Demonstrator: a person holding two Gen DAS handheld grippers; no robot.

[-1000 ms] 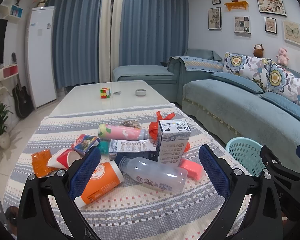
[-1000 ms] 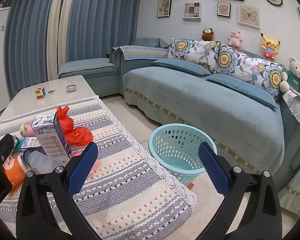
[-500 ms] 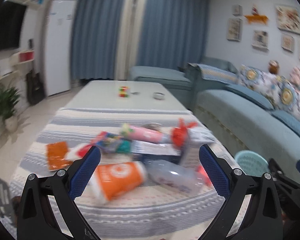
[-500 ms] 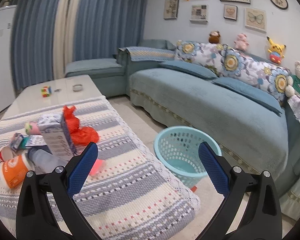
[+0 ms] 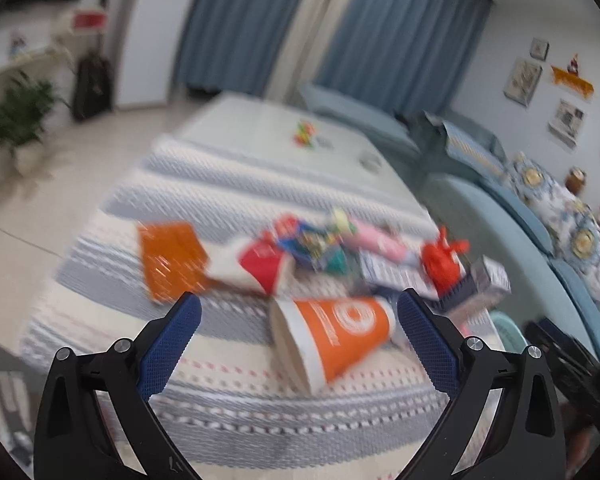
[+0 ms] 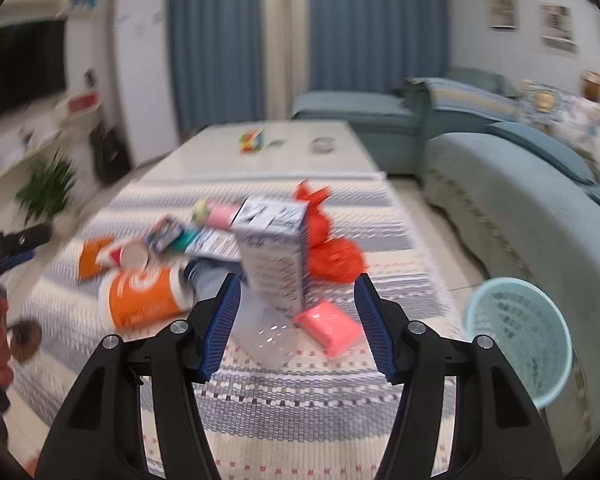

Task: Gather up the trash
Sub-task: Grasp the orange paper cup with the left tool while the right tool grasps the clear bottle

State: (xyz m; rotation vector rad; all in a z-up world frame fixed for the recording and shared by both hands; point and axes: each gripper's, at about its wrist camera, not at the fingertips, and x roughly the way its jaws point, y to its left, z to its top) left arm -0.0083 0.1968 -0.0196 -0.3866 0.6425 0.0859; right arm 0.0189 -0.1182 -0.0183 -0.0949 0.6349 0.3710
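Observation:
A heap of trash lies on the striped tablecloth [image 5: 228, 408]. An orange paper cup [image 5: 336, 332] lies on its side just ahead of my open, empty left gripper [image 5: 296, 340]; it also shows in the right wrist view [image 6: 144, 296]. Behind it are a red cup [image 5: 260, 266], an orange wrapper [image 5: 168, 258] and a red plastic bag [image 5: 444, 264]. My open, empty right gripper [image 6: 298, 320] faces an upright blue-white carton [image 6: 274, 256], a clear plastic bottle [image 6: 268, 336] and a pink packet [image 6: 328, 326]. A light-blue basket [image 6: 520, 332] stands on the floor to the right.
A teal sofa [image 6: 540, 200] runs along the right, close to the table edge. A Rubik's cube [image 6: 252, 140] and a small round thing sit on the bare far tabletop. A white fridge [image 6: 144, 64] and a potted plant [image 6: 48, 188] stand at the left.
Both views are blurred by motion. My left gripper has swung left and down toward the orange cup. My right gripper has swung left from the basket to face the carton and bottle.

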